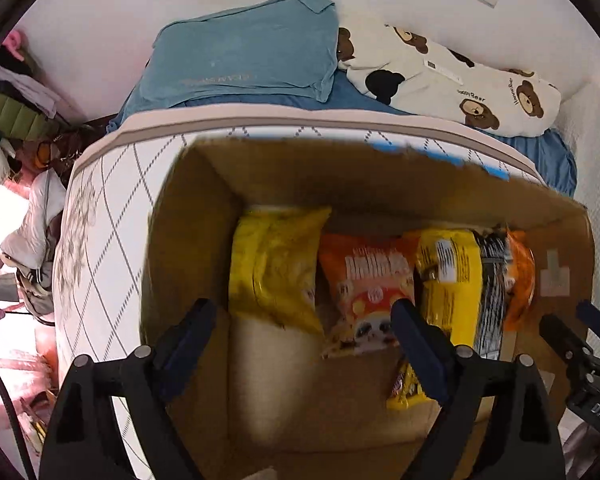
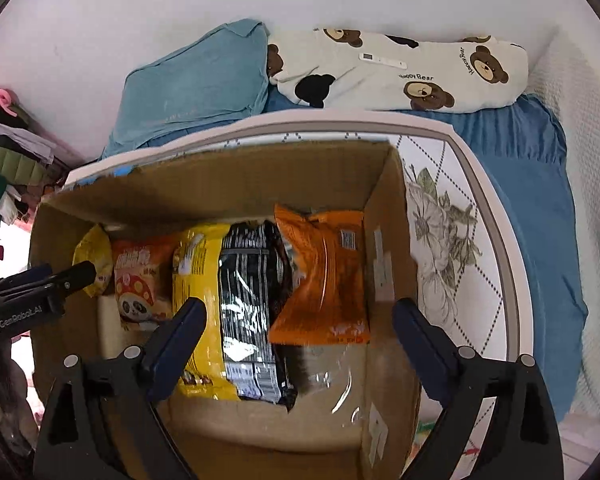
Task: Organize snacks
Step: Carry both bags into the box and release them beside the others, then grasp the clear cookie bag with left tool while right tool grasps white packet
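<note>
A cardboard box (image 2: 204,184) sits against the foot of a bed (image 2: 460,216), and 5 snack bags stand in it side by side along the far wall. From the left: a yellow bag (image 1: 276,264), an orange bag with a cartoon panda (image 1: 370,280), a second yellow bag (image 2: 198,280), a black striped bag (image 2: 250,280) and a plain orange bag (image 2: 324,272). They lean on each other in a fairly neat row, each touching its neighbour.

The left gripper (image 1: 304,344) points down into the left part of the box with its jaws spread wide and nothing between the pads. The right gripper (image 2: 300,340) points down over the right part, jaws also spread wide, holding nothing; the black striped bag and the plain orange bag lie below the gap but are not pinched.

Judging by this, most of the sorting looks done: 5 bags are in the box and both claws are free. The near half of the box floor is bare. No loose snacks show outside the box, so whether more remain to be packed cannot be told.
</note>
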